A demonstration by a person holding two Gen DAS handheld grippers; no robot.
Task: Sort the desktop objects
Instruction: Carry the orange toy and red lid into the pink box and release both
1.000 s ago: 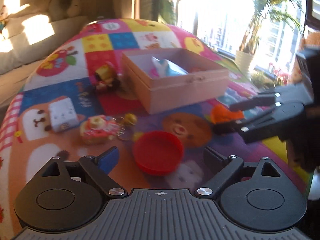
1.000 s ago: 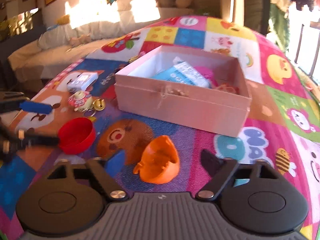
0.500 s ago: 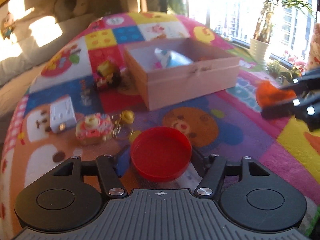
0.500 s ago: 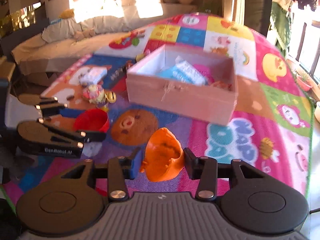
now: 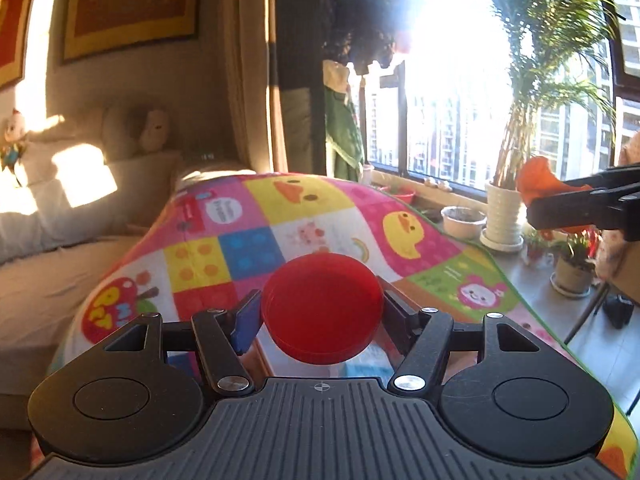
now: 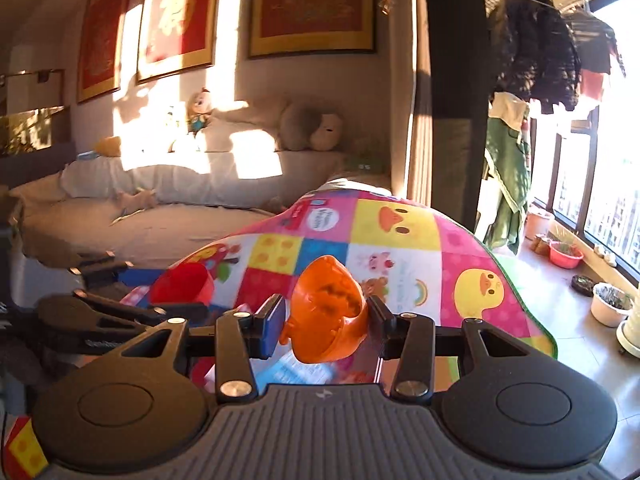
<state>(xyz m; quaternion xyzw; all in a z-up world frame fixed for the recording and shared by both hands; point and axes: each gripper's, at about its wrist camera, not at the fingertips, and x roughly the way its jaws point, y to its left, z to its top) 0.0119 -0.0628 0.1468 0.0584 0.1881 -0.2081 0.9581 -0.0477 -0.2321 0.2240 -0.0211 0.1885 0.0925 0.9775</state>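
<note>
My left gripper [image 5: 320,314] is shut on a round red lid [image 5: 320,306] and holds it up in the air over the colourful play mat [image 5: 304,216]. My right gripper [image 6: 326,316] is shut on an orange toy cup [image 6: 326,312], also lifted above the mat. The right gripper with the orange cup [image 5: 536,182] shows at the right of the left wrist view. The left gripper with the red lid [image 6: 182,284] shows at the left of the right wrist view. A sliver of the pink box with a blue packet [image 5: 368,366] lies below the lid.
The patchwork mat [image 6: 400,248] covers the table. A sofa with plush toys [image 6: 224,152] stands behind it. Potted plants [image 5: 502,216] line the window ledge at the right. Clothes [image 6: 532,56] hang by the window.
Both grippers have closed on their objects and lifted them from the mat. Both cameras have tilted up, so the box and the small toys have dropped out of view.
</note>
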